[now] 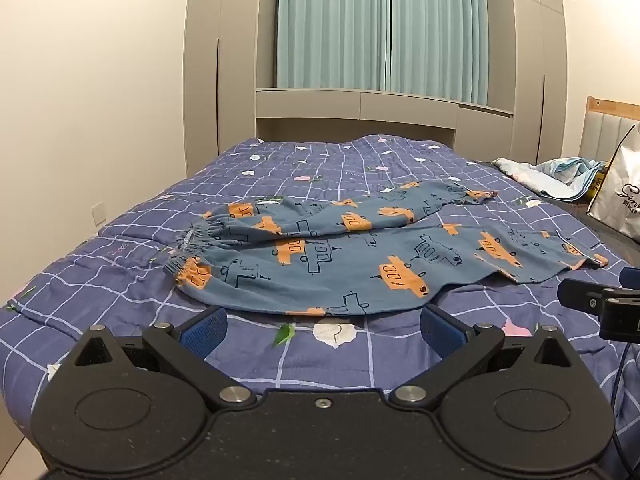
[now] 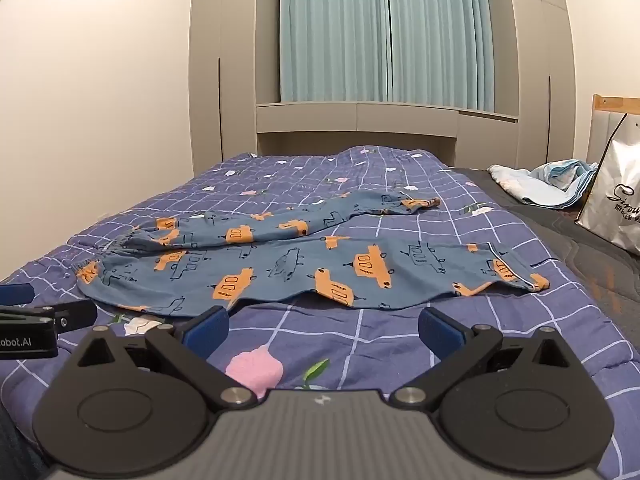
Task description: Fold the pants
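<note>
Blue pants [image 1: 360, 256] with orange and outline car prints lie spread sideways on the bed, waistband at the left, leg cuffs at the right; they also show in the right wrist view [image 2: 304, 268]. The far leg lies partly over the near one. My left gripper [image 1: 322, 326] is open and empty, just short of the pants' near edge. My right gripper [image 2: 322, 326] is open and empty, also just in front of the near edge. The right gripper's finger shows at the right edge of the left wrist view [image 1: 592, 300]; the left gripper shows at the left of the right wrist view [image 2: 40, 320].
The bed has a purple checked quilt [image 1: 120, 280] with flower prints. A white shopping bag [image 1: 616, 200] and a crumpled light-blue cloth [image 1: 560, 176] lie at the far right by the headboard. Grey wardrobes and teal curtains [image 1: 380, 28] stand beyond the bed.
</note>
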Demonstrator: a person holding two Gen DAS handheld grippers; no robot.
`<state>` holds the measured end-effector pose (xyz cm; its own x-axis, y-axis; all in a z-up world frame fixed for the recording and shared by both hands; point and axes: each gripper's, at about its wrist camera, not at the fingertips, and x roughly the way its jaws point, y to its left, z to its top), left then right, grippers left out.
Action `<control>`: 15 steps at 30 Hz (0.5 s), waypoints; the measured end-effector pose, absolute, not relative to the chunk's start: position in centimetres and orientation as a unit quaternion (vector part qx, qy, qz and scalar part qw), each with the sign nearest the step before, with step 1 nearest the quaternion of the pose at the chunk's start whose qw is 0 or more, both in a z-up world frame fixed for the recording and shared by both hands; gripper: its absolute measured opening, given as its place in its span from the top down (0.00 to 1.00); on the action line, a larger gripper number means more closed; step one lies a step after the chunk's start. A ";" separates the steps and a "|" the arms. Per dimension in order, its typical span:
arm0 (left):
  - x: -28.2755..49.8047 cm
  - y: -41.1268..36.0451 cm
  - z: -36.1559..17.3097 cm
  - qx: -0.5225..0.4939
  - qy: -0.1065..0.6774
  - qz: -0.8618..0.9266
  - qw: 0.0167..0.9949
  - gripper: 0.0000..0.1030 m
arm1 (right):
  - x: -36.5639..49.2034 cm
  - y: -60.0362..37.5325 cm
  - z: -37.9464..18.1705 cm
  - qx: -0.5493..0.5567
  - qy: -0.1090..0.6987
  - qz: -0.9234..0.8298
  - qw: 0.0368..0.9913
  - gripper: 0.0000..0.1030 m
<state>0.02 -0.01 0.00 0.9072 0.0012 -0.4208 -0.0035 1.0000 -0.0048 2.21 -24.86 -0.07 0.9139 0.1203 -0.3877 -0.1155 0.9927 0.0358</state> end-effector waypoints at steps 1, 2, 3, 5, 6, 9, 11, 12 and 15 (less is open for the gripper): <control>0.0 0.0 0.0 -0.003 0.213 0.001 0.977 0.01 | 2.2 -24.9 -0.1 0.006 0.190 0.059 0.980 0.00; 0.0 0.0 0.0 -0.003 0.214 0.000 0.977 0.01 | 2.2 -24.9 -0.2 0.007 0.191 0.059 0.980 0.00; 0.0 0.0 0.0 -0.003 0.214 -0.001 0.977 0.01 | 2.2 -24.9 -0.3 0.008 0.193 0.059 0.979 0.00; 0.0 -0.1 -0.1 -0.002 0.216 0.000 0.976 0.00 | 2.2 -24.9 -0.4 0.010 0.196 0.060 0.979 0.00; 0.1 -0.1 -0.1 -0.002 0.217 0.000 0.976 0.00 | 2.2 -24.8 -0.2 0.009 0.195 0.061 0.979 0.00; -0.2 -0.2 -0.3 -0.002 0.217 0.000 0.976 0.01 | 2.2 -24.9 -0.1 0.012 0.197 0.061 0.978 0.00; -0.2 -0.2 -0.3 -0.002 0.217 0.000 0.976 0.01 | 2.1 -25.1 -0.2 0.011 0.196 0.061 0.979 0.00; -0.3 -0.2 -0.4 -0.002 0.216 0.000 0.976 0.01 | 2.1 -25.2 -0.1 0.012 0.196 0.061 0.979 0.00; -0.2 0.2 -0.4 -0.002 0.215 -0.001 0.977 0.01 | 2.0 -25.3 0.3 0.012 0.196 0.061 0.979 0.00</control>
